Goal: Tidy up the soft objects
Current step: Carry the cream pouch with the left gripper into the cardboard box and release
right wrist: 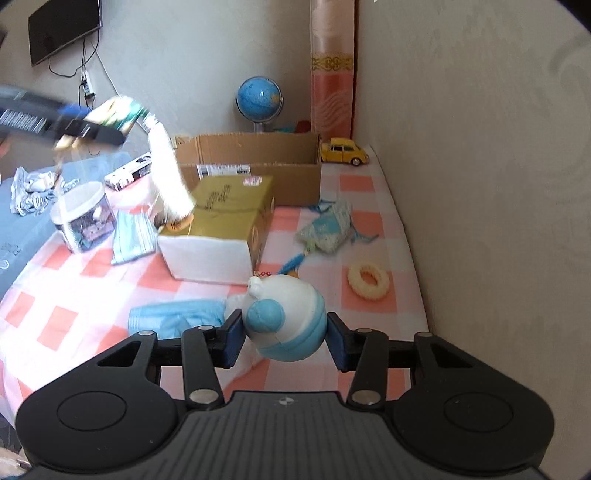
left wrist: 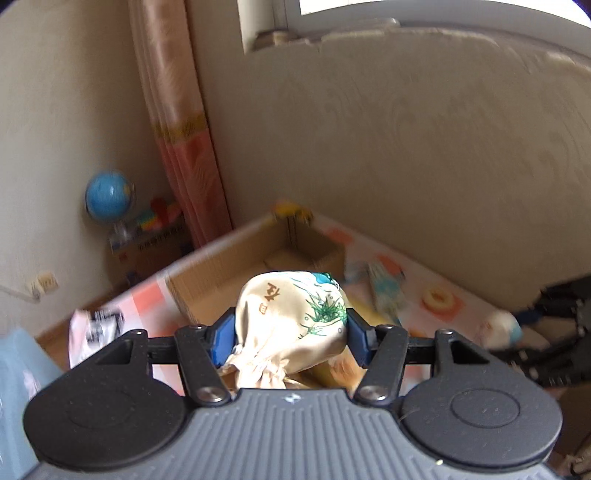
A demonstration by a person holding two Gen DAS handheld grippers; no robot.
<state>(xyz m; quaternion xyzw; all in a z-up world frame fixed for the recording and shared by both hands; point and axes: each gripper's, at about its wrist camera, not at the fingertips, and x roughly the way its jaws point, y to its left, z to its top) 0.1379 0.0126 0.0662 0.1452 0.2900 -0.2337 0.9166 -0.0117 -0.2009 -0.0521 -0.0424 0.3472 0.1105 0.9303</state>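
A room in a home: a bed spread with a pink-and-white checked sheet (right wrist: pixel 92 280) sits against papered walls, with a wall-mounted television (right wrist: pixel 62 29), a globe (right wrist: pixel 259 96), a rolled curtain (right wrist: pixel 332 70) and a yellow toy car (right wrist: pixel 344 150).

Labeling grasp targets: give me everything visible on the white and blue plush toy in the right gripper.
The plush toy is round and soft-looking, stitched fabric: white upper body, light blue lower band, a blue ball-like bump facing the camera, a small white knob and a reddish bead chain on top. It sits between the right gripper's blue-padded fingers, both pads against its sides, above the pink-and-white checked cloth. Whether it touches the cloth cannot be told.
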